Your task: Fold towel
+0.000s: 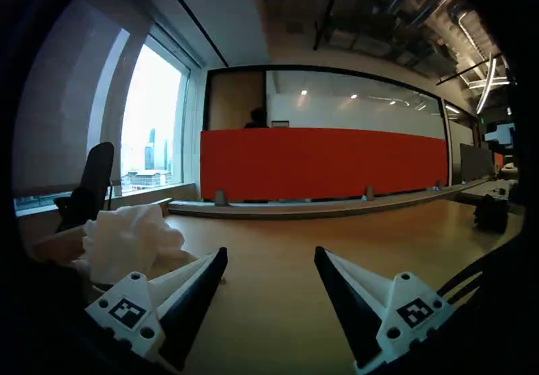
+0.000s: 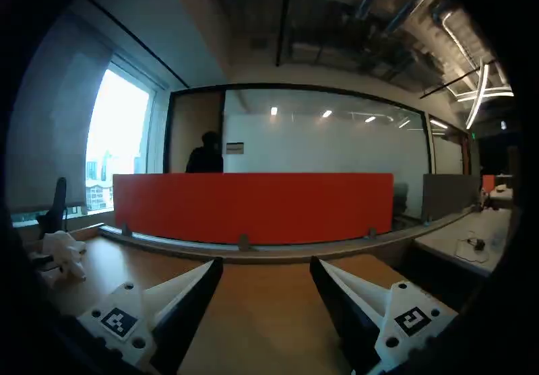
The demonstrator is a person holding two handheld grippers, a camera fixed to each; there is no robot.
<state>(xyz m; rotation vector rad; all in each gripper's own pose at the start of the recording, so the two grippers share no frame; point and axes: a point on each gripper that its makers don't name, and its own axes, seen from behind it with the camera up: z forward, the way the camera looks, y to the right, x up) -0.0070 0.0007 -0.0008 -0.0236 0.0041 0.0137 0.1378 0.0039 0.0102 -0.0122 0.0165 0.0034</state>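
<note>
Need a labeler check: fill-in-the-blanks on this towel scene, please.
1. The crumpled towel is ____ in colour.
2. It lies on the table, in the left gripper view to the ____ of the left gripper.
3. The left gripper and the right gripper both stand ____, holding nothing.
Missing words: white; left; open.

towel [image 1: 131,240]: plain white, at 9 o'clock in the left gripper view
left gripper [image 1: 270,250]: white shells, black inner faces, black-and-white square markers
right gripper [image 2: 266,260]: same white, black, patterned markers
table [image 1: 283,240]: warm tan wood
partition [image 1: 323,163]: flat orange-red, at 12 o'clock
chair [image 1: 91,186]: black
</note>
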